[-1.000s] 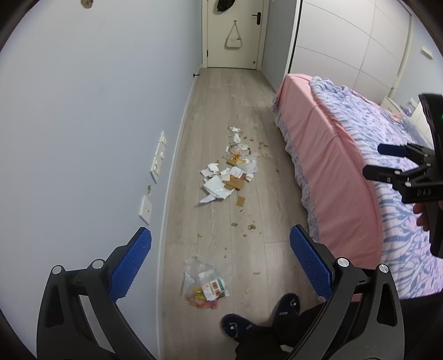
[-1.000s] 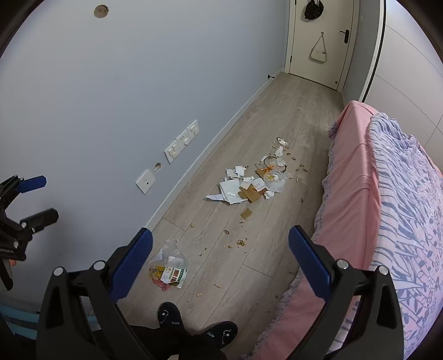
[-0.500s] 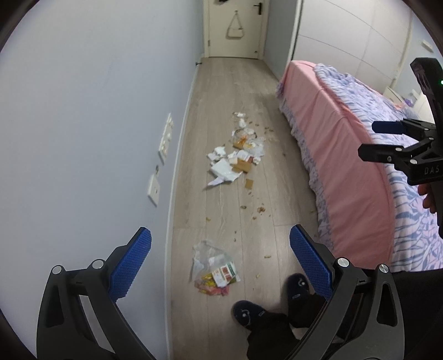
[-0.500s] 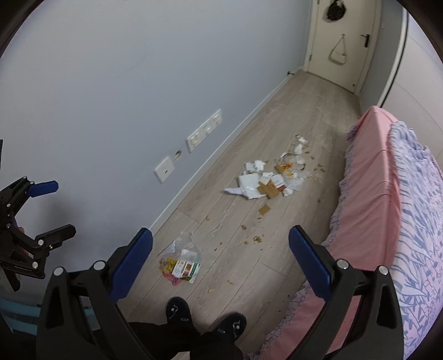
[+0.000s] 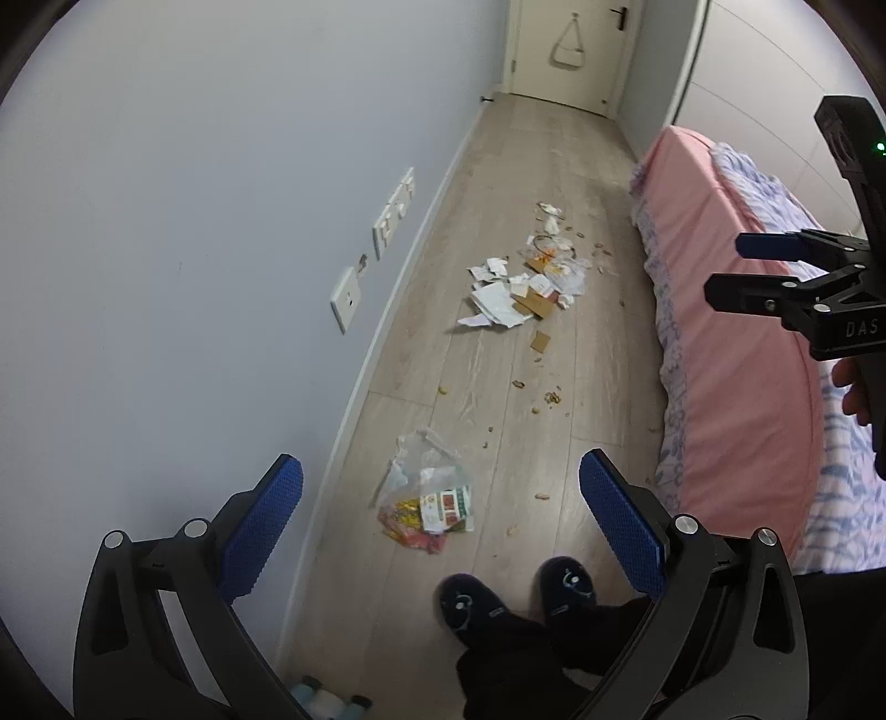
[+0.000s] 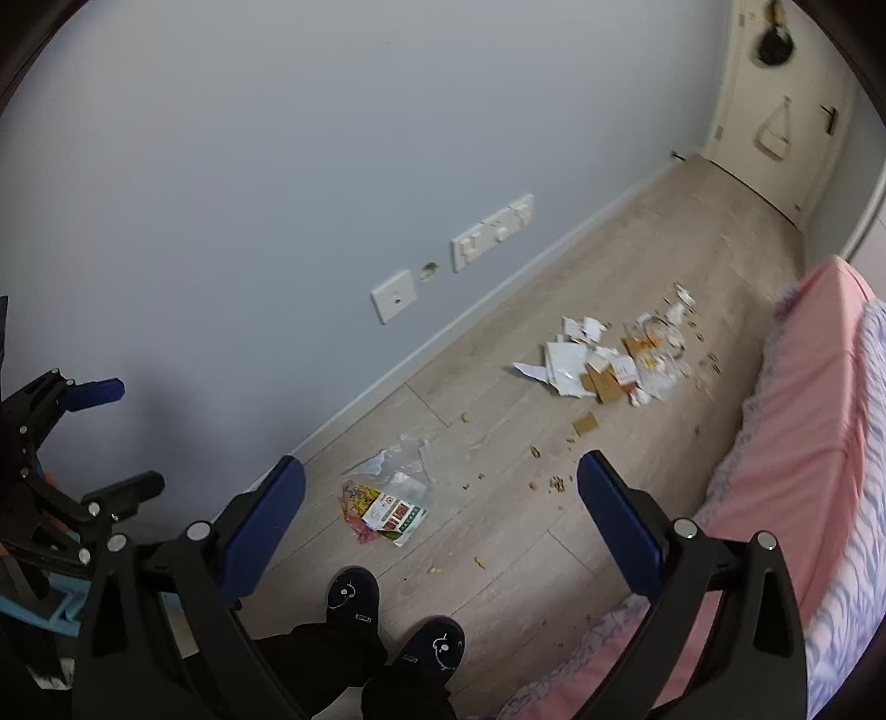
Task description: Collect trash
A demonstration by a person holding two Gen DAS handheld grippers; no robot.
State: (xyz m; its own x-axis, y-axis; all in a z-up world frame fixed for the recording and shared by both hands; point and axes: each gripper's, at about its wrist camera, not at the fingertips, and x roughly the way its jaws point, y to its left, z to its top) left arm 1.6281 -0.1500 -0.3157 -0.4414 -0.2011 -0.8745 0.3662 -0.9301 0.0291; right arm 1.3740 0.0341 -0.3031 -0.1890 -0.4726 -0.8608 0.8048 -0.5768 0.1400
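A clear plastic bag with colourful snack wrappers (image 5: 429, 501) lies on the wood floor near the wall, just ahead of my feet; it also shows in the right wrist view (image 6: 387, 498). Farther along lies a pile of torn paper, cardboard and plastic (image 5: 526, 288), seen too in the right wrist view (image 6: 603, 365). Small crumbs (image 5: 551, 396) are scattered between them. My left gripper (image 5: 440, 526) is open and empty, high above the bag. My right gripper (image 6: 440, 520) is open and empty, also held high.
A bed with a pink sheet (image 5: 736, 343) and a striped blanket runs along the right. The grey wall (image 5: 194, 221) with sockets (image 5: 346, 296) is on the left. My slippered feet (image 5: 515, 595) stand on the floor. A closed door (image 5: 570, 50) ends the corridor.
Both grippers have tilted downward and swung right; the wrapper bag and my feet have risen in view. Both stay open and empty.
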